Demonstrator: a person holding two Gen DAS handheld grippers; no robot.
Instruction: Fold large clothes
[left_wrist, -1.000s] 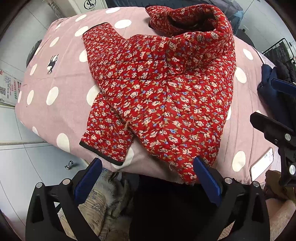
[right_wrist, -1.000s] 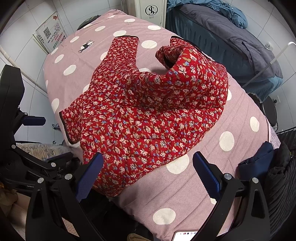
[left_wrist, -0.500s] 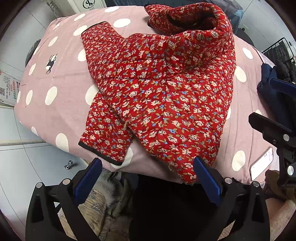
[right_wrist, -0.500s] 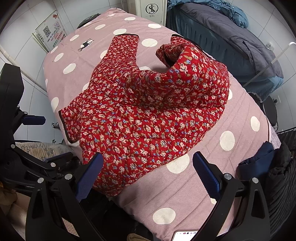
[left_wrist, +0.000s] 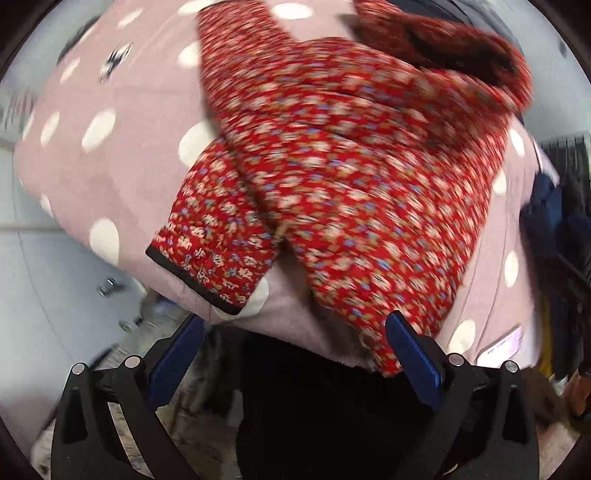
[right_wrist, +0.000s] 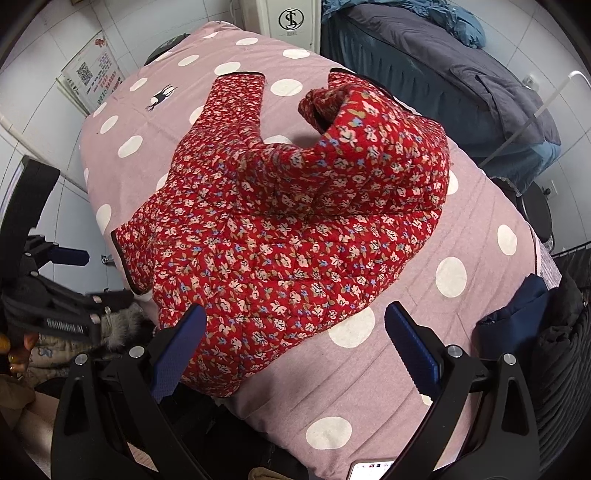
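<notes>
**Red quilted jacket lies spread on the dotted bed, both claws wide and empty**

We see a broad bed cover (right_wrist: 424, 354) of soft pink fabric, printed with large white dots and one small dark deer figure, faintly ribbed with stitch lines near its front edge. It forms a rounded, padded slab that falls away at the sides.

On it lies the jacket (right_wrist: 295, 229), a puffy quilted garment in red cloth with a dense print of pale flowers, blue specks and tan leaves. Its body covers the middle of the cover and its lower hem droops over the near edge. One sleeve (right_wrist: 236, 107) runs straight toward the far end, ending in a dark-trimmed cuff. The collar (right_wrist: 332, 103) stands up in a curled, hollow fold with a dark lining. In the left wrist view, which is smeared by motion, another sleeve's black-edged cuff (left_wrist: 207, 273) hangs at the cover's near corner.

Beyond the bed stands a second bed under a grey-blue quilt (right_wrist: 461, 77), and dark clothing (right_wrist: 517, 317) is heaped at the right edge.

Our right gripper (right_wrist: 295, 345) is spread wide, its blue ribbed pads (right_wrist: 413, 347) gripping nothing, the left pad just over the jacket's hem. Our left gripper (left_wrist: 293, 354) is equally wide and empty, its right pad close beside the hem; contact we cannot tell.
</notes>
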